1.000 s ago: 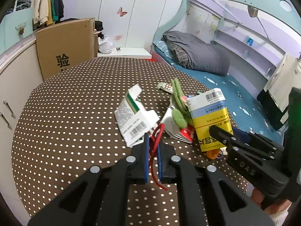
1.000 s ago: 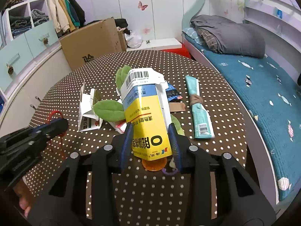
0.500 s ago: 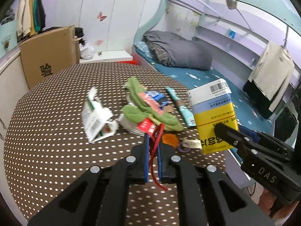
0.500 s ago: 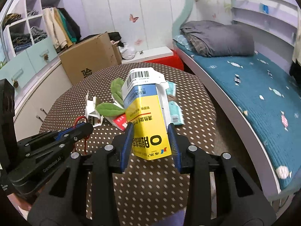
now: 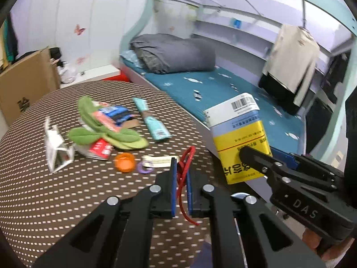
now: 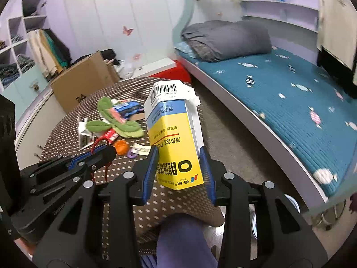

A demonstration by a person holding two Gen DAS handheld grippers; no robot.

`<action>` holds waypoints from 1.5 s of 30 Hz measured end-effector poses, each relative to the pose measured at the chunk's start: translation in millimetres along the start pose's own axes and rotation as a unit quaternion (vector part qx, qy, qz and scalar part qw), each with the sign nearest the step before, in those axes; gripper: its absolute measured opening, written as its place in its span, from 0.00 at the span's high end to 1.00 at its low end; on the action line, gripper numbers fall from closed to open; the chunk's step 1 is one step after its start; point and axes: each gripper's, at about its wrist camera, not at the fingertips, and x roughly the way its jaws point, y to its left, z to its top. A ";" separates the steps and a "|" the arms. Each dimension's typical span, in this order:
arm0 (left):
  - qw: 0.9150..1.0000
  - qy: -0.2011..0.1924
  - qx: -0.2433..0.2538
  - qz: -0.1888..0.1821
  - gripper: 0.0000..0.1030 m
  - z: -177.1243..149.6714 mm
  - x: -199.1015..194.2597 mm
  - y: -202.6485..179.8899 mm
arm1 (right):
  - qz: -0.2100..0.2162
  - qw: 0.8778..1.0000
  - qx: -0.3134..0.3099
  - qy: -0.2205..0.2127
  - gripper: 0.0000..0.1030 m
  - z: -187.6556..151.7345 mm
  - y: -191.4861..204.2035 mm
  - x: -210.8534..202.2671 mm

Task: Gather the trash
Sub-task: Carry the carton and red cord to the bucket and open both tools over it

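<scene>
The left gripper [image 5: 180, 174] has its blue pads nearly together on a thin red string [image 5: 185, 169], which hangs loose below the jaws; such a light thing needs only a pinch, and it dangles because nothing supports it. The right gripper [image 6: 178, 167] stands partly open, with its two pads pressed on the flat sides of a yellow and blue medicine box [image 6: 173, 134]. The box is upright with its barcode flap on top, I think because the flat sides give the pads a sure hold. Both pieces of trash are in the air at the near edge of the round table with the brown dotted cloth [image 5: 55, 201], so each tool carries one piece. On the table more trash lies in a loose heap: an orange cap [image 5: 124, 162], a small purple ring [image 5: 145, 168] just beside it, a white paper tag [image 5: 159, 159], an open white carton [image 5: 57, 150], green felt leaves [image 5: 104, 131] over red and blue wrappers, and a teal packet [image 5: 151, 120] a little apart. No bin shows clearly in either view.
</scene>
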 end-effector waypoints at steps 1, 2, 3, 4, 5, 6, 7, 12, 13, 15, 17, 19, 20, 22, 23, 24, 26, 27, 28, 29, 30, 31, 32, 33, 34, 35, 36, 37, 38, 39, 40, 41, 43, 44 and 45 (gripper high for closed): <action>1.000 0.003 0.007 -0.006 0.93 -0.1 2.7 -7.6 | -0.006 1.000 0.007 0.000 0.63 -2.4 -6.6 -2.6; 1.000 0.004 0.013 -0.011 0.93 -0.4 4.7 -14.3 | -0.010 1.000 0.012 0.000 0.63 -4.0 -11.3 -4.9; 1.000 0.006 0.022 -0.016 0.93 -1.1 7.7 -22.9 | -0.015 1.000 0.021 0.001 0.63 -6.7 -18.7 -7.8; 0.999 0.007 0.026 -0.021 0.93 -1.3 9.6 -28.9 | -0.021 0.999 0.029 0.001 0.63 -8.7 -25.7 -10.5; 0.999 0.010 0.032 -0.028 0.93 -2.0 12.1 -36.2 | -0.024 0.999 0.033 0.001 0.63 -9.8 -29.3 -12.1; 0.999 0.013 0.038 -0.035 0.93 -3.0 14.6 -43.9 | -0.030 0.999 0.040 0.000 0.63 -12.6 -36.6 -14.9; 0.998 0.016 0.045 -0.039 0.93 -3.7 17.3 -51.5 | -0.037 0.998 0.048 0.000 0.63 -15.7 -43.9 -17.8; 0.995 0.032 0.076 -0.065 0.93 -11.0 30.3 -86.8 | -0.071 0.994 0.083 0.000 0.62 -30.2 -77.4 -31.2; 0.993 0.037 0.083 -0.071 0.93 -13.6 33.4 -95.7 | -0.076 0.993 0.088 0.000 0.62 -33.0 -83.4 -33.4; 0.991 0.045 0.095 -0.079 0.93 -17.6 39.2 -108.7 | -0.091 0.990 0.105 0.001 0.62 -40.9 -97.6 -39.2; 0.989 0.054 0.109 -0.089 0.93 -22.7 45.9 -124.6 | -0.101 0.988 0.120 0.004 0.62 -48.1 -109.7 -43.6; 0.986 0.063 0.120 -0.097 0.93 -27.1 53.4 -139.7 | -0.114 0.984 0.135 0.008 0.62 -57.2 -122.6 -48.6; 0.985 0.067 0.125 -0.100 0.93 -29.1 56.2 -145.0 | -0.120 0.983 0.140 0.008 0.62 -61.0 -127.6 -51.0; 0.981 0.079 0.139 -0.109 0.93 -35.7 63.5 -161.8 | -0.132 0.978 0.160 0.011 0.62 -72.0 -142.2 -56.9; 0.980 0.084 0.143 -0.111 0.93 -38.6 66.2 -167.1 | -0.138 0.975 0.171 0.013 0.62 -78.1 -148.8 -59.4; 0.978 0.093 0.149 -0.114 0.93 -43.7 71.6 -175.7 | -0.143 0.973 0.179 0.015 0.62 -82.1 -154.1 -61.0; 0.975 0.105 0.157 -0.117 0.93 -50.2 78.6 -186.3 | -0.157 0.967 0.198 0.020 0.62 -94.4 -168.1 -65.1; 0.973 0.111 0.161 -0.120 0.93 -54.0 82.0 -191.2 | -0.161 0.964 0.209 0.022 0.62 -100.3 -174.7 -67.5; 0.971 0.119 0.167 -0.123 0.93 -58.8 86.2 -198.5 | -0.164 0.962 0.217 0.023 0.62 -104.1 -178.4 -68.7; 0.969 0.125 0.172 -0.126 0.93 -63.2 89.6 -204.6 | -0.170 0.958 0.229 0.026 0.62 -110.4 -186.0 -70.5; 0.967 0.130 0.176 -0.127 0.93 -66.7 92.6 -209.2 | -0.173 0.956 0.234 0.028 0.62 -114.6 -190.5 -71.5; 0.965 0.138 0.183 -0.129 0.93 -71.9 97.1 -216.7 | -0.179 0.953 0.241 0.030 0.62 -119.7 -196.3 -72.8; 0.963 0.143 0.188 -0.130 0.93 -75.5 100.6 -222.3 | -0.185 0.950 0.249 0.032 0.63 -124.7 -201.8 -74.1; 0.961 0.148 0.193 -0.131 0.93 -79.6 103.8 -227.6 | -0.190 0.947 0.255 0.034 0.63 -128.6 -206.5 -74.7; 0.958 0.156 0.199 -0.132 0.93 -85.1 108.5 -234.8 | -0.194 0.945 0.261 0.035 0.63 -131.7 -211.3 -75.0; 0.956 0.162 0.204 -0.133 0.93 -89.3 112.0 -239.7 | -0.199 0.942 0.268 0.037 0.63 -135.4 -216.2 -75.9; 0.954 0.167 0.209 -0.132 0.93 -93.9 116.1 -244.4 | -0.205 0.938 0.276 0.039 0.63 -140.0 -222.5 -77.2; 0.952 0.177 0.214 -0.130 0.93 -100.6 122.8 -251.6 | -0.210 0.936 0.281 0.041 0.63 -143.6 -227.8 -78.1; 0.950 0.183 0.216 -0.131 0.93 -104.1 126.2 -255.1 | -0.216 0.933 0.286 0.043 0.63 -146.3 -232.5 -78.9; 0.947 0.193 0.220 -0.134 0.93 -110.0 132.2 -261.9 | -0.221 0.930 0.292 0.046 0.63 -150.5 -238.1 -79.8; 0.945 0.197 0.223 -0.134 0.93 -112.7 135.2 -265.3 | -0.224 0.927 0.297 0.048 0.63 -153.7 -242.5 -80.4; 0.943 0.202 0.228 -0.133 0.93 -116.6 138.8 -271.2 | -0.230 0.923 0.303 0.051 0.63 -158.0 -248.7 -81.3; 0.938 0.212 0.239 -0.132 0.93 -123.8 145.7 -282.1 | -0.241 0.917 0.313 0.054 0.63 -164.3 -256.5 -82.4; 0.936 0.216 0.243 -0.133 0.93 -127.2 149.1 -288.1 | -0.243 0.915 0.316 0.054 0.63 -166.2 -259.2 -82.8; 0.934 0.217 0.249 -0.136 0.92 -129.5 151.3 -294.0 | -0.249 0.912 0.322 0.055 0.63 -169.9 -264.7 -84.0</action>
